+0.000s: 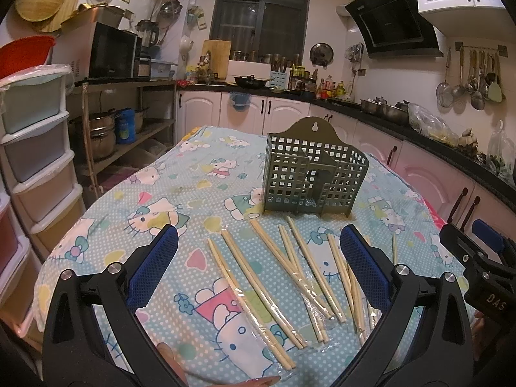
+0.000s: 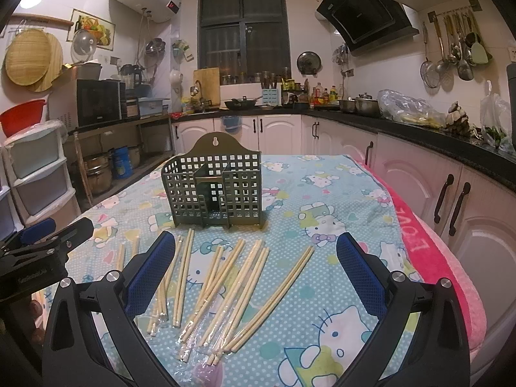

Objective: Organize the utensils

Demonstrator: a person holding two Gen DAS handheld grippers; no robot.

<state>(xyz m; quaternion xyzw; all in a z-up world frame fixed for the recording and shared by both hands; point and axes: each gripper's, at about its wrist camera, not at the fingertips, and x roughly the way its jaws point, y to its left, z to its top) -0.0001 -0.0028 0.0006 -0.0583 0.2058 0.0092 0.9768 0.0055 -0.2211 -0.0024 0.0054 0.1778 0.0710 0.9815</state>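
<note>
Several pairs of pale wooden chopsticks [image 1: 258,277] in clear plastic sleeves lie spread on the table; they also show in the right wrist view [image 2: 225,290]. Behind them stands an olive-green perforated utensil holder [image 1: 311,174] with compartments, empty, also in the right wrist view [image 2: 214,187]. My left gripper [image 1: 258,238] is open and empty above the chopsticks. My right gripper [image 2: 256,245] is open and empty above them too; it shows at the right edge of the left wrist view [image 1: 477,258]. The left gripper shows at the left edge of the right wrist view [image 2: 48,245].
The table [image 1: 193,174] wears a blue Hello Kitty cloth, with a pink towel [image 2: 429,251] along its right edge. Plastic drawers [image 1: 35,148] stand at the left. Kitchen cabinets and a cluttered counter [image 2: 419,122] run behind and to the right.
</note>
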